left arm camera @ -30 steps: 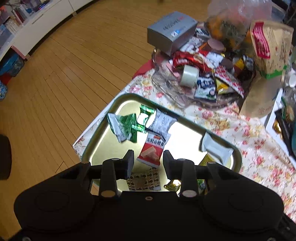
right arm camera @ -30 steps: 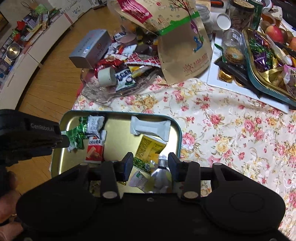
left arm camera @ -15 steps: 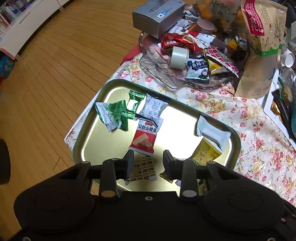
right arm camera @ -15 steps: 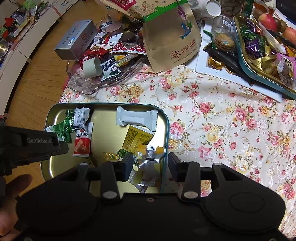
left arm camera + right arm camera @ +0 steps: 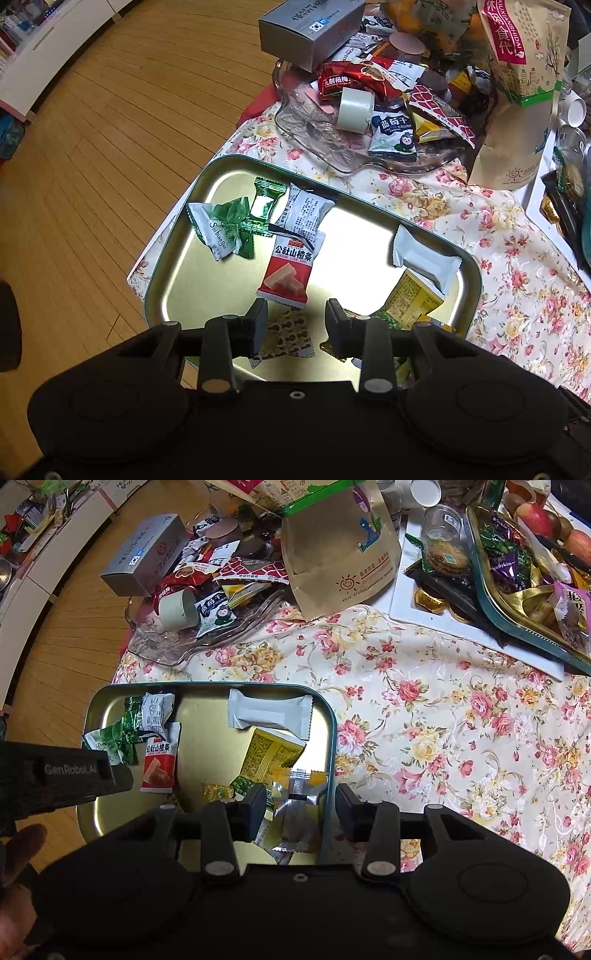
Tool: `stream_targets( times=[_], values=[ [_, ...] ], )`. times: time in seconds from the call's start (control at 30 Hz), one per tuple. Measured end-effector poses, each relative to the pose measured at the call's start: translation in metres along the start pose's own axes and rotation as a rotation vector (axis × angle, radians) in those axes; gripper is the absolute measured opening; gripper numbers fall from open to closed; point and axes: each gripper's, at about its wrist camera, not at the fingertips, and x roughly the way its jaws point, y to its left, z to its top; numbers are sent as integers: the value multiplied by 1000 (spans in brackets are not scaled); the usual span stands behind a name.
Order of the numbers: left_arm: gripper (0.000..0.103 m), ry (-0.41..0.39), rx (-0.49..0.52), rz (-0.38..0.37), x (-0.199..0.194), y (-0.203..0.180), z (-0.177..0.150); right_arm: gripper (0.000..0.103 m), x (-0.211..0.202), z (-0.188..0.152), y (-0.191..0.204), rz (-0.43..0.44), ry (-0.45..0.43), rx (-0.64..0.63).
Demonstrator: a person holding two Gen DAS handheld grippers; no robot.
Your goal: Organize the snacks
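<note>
A: Where do the snacks lie?

B: Mostly in the shallow gold metal tray with a teal rim [image 5: 476,273], which sits on the bench under a floral cloth [image 5: 443,716]. Inside it are a red hawthorn-strip packet [image 5: 290,271], a plain white wrapped bar [image 5: 424,258], a yellow printed sachet [image 5: 412,297], a white-and-green crumpled wrapper [image 5: 221,230] and a small green candy [image 5: 264,205].

A: And the left hand-held gripper [image 5: 295,321]?

B: It hovers over the tray's near edge, jaws parted and empty, the brown patterned packet [image 5: 290,338] below the gap.

A: The right hand-held gripper [image 5: 300,803]?

B: Also spread apart, holding nothing. The tray's right rim runs between its fingers, with a clear silver-and-orange wrapper [image 5: 295,794] under the gap.

A: What lies beyond the tray?

B: A clear glass dish [image 5: 314,129] heaped with packets and a roll of tape [image 5: 354,109], a grey carton [image 5: 310,31] resting on its far edge, and a tall brown paper bag [image 5: 340,550] beside it.
</note>
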Motion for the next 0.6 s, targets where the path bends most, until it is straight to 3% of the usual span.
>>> stream_targets(
  times=[0.6],
  values=[
    [43,10,14,-7,0,-1,0,44,0,1,1,4,3,3]
  ],
)
